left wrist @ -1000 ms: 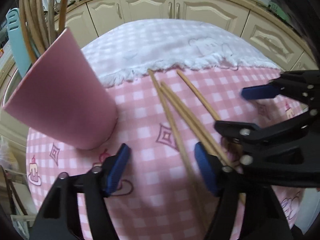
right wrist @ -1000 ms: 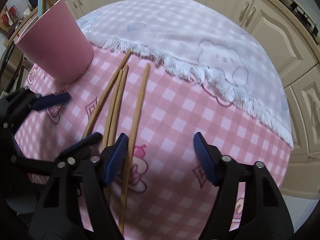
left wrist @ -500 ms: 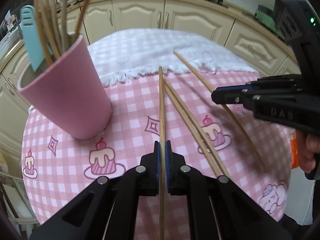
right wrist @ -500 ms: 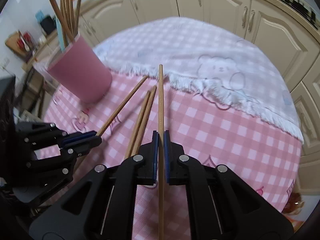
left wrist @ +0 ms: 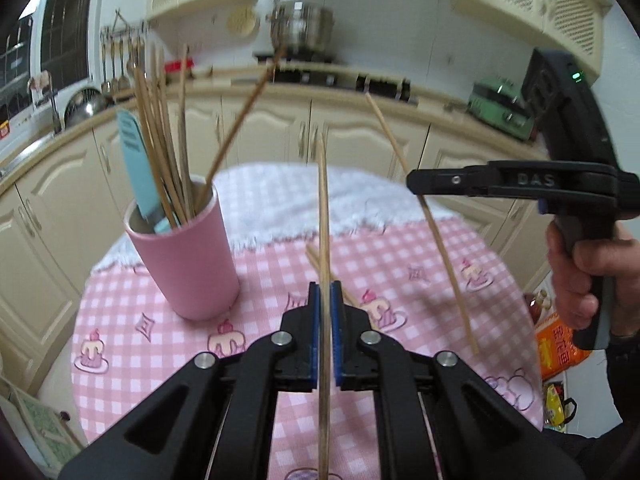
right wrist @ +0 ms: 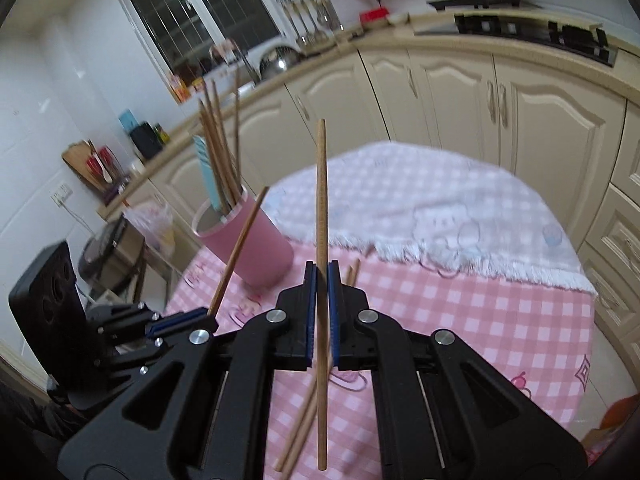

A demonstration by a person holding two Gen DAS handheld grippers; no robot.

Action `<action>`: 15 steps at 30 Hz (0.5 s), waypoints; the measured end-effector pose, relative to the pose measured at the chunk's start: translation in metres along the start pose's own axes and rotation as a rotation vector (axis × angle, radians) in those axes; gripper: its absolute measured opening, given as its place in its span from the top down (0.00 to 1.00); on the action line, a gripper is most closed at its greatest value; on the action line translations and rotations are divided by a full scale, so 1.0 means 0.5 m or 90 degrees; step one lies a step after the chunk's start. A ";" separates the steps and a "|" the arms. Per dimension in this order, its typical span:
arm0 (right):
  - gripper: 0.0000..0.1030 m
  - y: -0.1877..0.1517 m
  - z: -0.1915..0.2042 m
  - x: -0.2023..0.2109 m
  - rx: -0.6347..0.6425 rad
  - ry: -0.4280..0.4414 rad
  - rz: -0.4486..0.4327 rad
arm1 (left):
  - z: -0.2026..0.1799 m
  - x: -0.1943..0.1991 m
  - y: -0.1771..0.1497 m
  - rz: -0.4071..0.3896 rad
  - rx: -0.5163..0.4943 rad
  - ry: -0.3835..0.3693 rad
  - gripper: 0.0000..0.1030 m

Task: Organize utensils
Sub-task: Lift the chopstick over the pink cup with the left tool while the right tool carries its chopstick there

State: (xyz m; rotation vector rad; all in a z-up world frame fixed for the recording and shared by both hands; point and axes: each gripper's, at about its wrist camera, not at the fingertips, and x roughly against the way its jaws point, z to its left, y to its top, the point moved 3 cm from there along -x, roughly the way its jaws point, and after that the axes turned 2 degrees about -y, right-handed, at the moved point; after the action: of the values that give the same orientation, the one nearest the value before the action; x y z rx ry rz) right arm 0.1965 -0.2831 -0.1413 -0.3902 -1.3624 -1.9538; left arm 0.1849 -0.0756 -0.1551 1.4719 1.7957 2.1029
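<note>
A pink cup (left wrist: 188, 264) holds tan wooden chopsticks (left wrist: 160, 152) and a light-blue utensil (left wrist: 136, 168). The surface wears a pink-and-white checked cloth (left wrist: 400, 264) printed with cupcakes; black tongs carry blue pads (left wrist: 315, 336).

Soft indoor light, fisheye-warped, background blurred

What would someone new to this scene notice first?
Two black claws, each shut on a single chopstick raised off the table: the left claw grips one chopstick in the foreground, the right claw another. To the left stands a pink cup bristling with chopsticks and a blue utensil. Two loose chopsticks lie on the pink checked tablecloth below.
</note>
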 end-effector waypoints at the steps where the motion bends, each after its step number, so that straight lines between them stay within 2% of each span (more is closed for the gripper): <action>1: 0.94 0.010 0.007 0.011 0.002 0.005 -0.017 | -0.001 0.013 0.004 -0.018 -0.002 0.001 0.95; 7: 0.94 0.058 0.059 0.054 0.029 0.040 -0.082 | 0.018 0.091 0.052 -0.129 0.015 0.028 0.95; 15: 0.94 0.137 0.138 0.069 0.071 0.083 -0.144 | 0.083 0.143 0.126 -0.222 0.044 0.076 0.95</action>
State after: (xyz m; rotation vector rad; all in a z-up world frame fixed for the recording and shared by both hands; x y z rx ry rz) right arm 0.2098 -0.2468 -0.0457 -0.0557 -1.4734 -2.0331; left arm 0.2051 -0.0264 -0.0658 0.9701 2.0087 2.0070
